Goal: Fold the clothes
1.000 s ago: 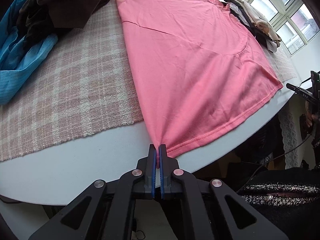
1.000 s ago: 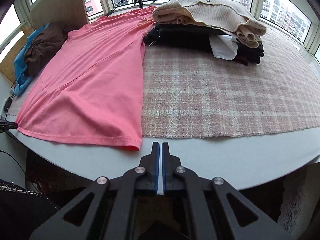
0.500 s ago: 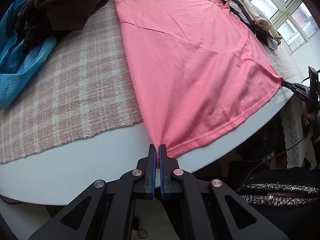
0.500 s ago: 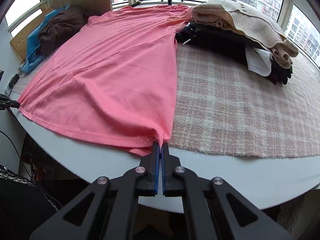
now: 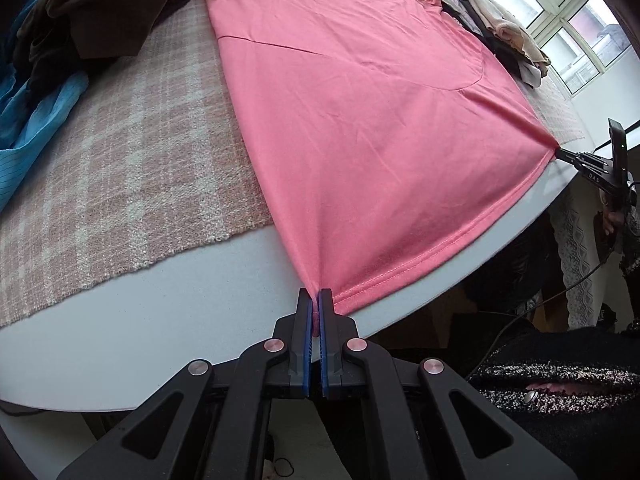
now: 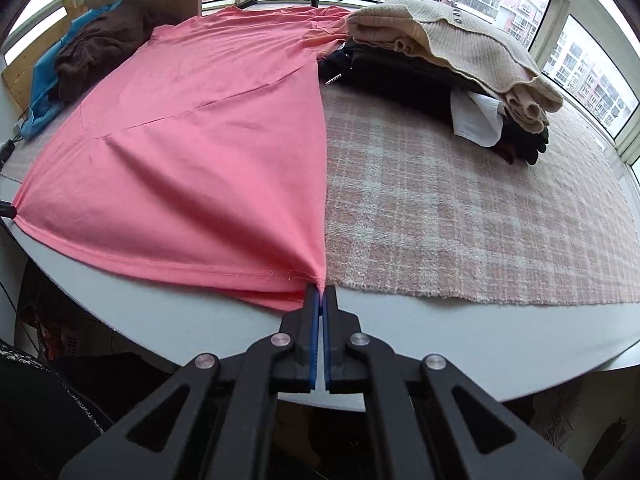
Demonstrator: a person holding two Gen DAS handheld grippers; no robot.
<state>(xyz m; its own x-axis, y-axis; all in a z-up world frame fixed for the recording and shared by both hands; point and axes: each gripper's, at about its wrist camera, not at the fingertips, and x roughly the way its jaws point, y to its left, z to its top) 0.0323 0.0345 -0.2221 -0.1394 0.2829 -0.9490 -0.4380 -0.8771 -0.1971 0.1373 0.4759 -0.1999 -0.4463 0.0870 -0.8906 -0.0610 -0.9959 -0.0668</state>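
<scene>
A pink T-shirt [image 5: 360, 112] lies spread flat on the plaid cloth, collar far, hem at the table's front edge. My left gripper [image 5: 315, 294] is shut on the hem's left corner. My right gripper [image 6: 320, 290] is shut on the hem's right corner, and it also shows at the right edge of the left wrist view [image 5: 560, 153]. The shirt [image 6: 200, 140] is pulled taut between the two corners, with creases fanning from each. The left gripper's tip shows at the far left of the right wrist view [image 6: 6, 211].
A plaid cloth [image 6: 460, 208] covers the white round table [image 5: 160, 320]. A stack of folded clothes topped by a beige knit [image 6: 448, 48] sits at the back right. A brown garment [image 5: 100, 8] and blue garment [image 5: 36, 120] are heaped at the back left. Windows stand behind.
My right gripper moved left to the hem's right corner and shut on it, then pulled it up and taut. My left gripper kept its hold on the left corner.
</scene>
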